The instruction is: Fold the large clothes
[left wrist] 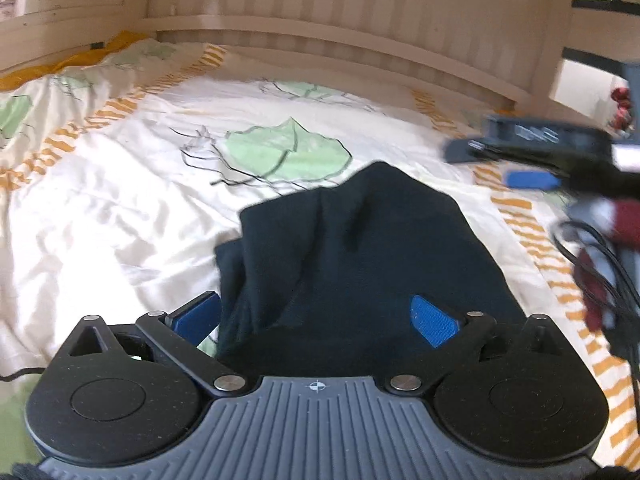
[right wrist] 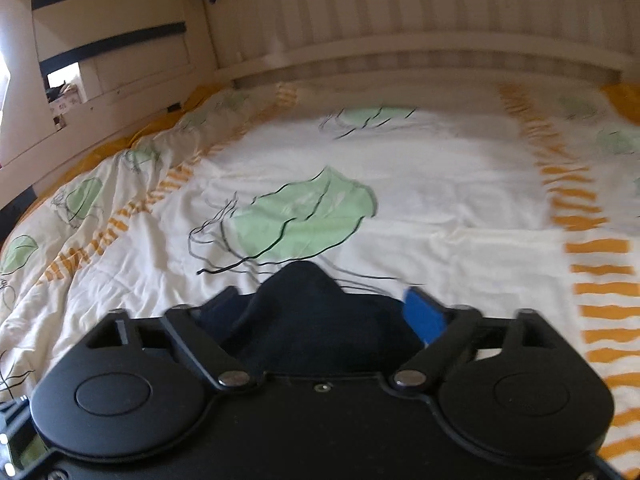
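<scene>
A dark navy garment (left wrist: 352, 248) lies bunched on the bed and runs back between the fingers of my left gripper (left wrist: 316, 320). The blue pads (left wrist: 434, 320) stand wide apart, with cloth draped between them; whether they grip it I cannot tell. In the right wrist view the same dark garment (right wrist: 304, 312) bulges between the fingers of my right gripper (right wrist: 320, 312), whose one visible blue pad (right wrist: 424, 312) sits at the cloth's right edge. The right gripper also shows in the left wrist view (left wrist: 532, 160), blurred, above the bed at the right.
The bed has a white duvet with green leaves and orange stripes (left wrist: 120, 200). A cream slatted headboard (left wrist: 340, 20) stands behind it. Shelves (right wrist: 112, 40) are at the far left. Dark cables (left wrist: 600, 264) hang at the right.
</scene>
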A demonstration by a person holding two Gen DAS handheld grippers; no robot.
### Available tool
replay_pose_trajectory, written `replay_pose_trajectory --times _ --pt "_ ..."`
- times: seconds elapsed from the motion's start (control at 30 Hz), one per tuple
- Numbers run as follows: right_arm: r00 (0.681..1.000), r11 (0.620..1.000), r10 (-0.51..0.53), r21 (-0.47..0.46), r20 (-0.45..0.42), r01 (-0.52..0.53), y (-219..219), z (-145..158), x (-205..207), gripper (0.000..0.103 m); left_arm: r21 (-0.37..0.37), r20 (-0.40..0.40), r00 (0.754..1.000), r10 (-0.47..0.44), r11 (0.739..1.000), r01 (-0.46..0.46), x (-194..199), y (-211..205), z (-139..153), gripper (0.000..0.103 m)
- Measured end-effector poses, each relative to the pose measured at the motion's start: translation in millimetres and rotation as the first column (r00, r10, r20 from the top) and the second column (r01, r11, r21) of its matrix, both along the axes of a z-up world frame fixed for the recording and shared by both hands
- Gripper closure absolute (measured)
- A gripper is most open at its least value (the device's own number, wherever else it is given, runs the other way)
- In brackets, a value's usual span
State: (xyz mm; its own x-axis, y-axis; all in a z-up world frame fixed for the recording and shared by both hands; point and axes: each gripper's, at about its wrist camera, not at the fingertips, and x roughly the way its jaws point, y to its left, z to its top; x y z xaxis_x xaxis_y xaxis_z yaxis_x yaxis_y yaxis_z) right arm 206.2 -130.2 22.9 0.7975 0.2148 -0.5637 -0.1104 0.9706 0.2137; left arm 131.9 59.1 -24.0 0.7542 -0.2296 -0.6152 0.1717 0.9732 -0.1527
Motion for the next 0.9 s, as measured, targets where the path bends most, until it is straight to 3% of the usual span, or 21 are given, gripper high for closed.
replay_pose_trajectory --times 0.27,0.6,0.9 --pt "0.993 0.993 -0.109 0.046 0.037 0.107 -20 11 -54 0.001 0.056 0.026 1.0 0.016 0.998 -0.018 -21 2 29 0.0" --pt "0.984 0.982 -0.177 0.072 0.007 0.176 -21 8 -125 0.0 0.192 0.033 0.999 -0.015 0.981 0.009 -48 -22 43 0.0" --pt "0.98 0.98 -0.199 0.027 -0.01 0.199 -10 7 -177 0.001 0.201 0.037 0.999 0.0 0.98 -0.008 -72 -23 55 0.0"
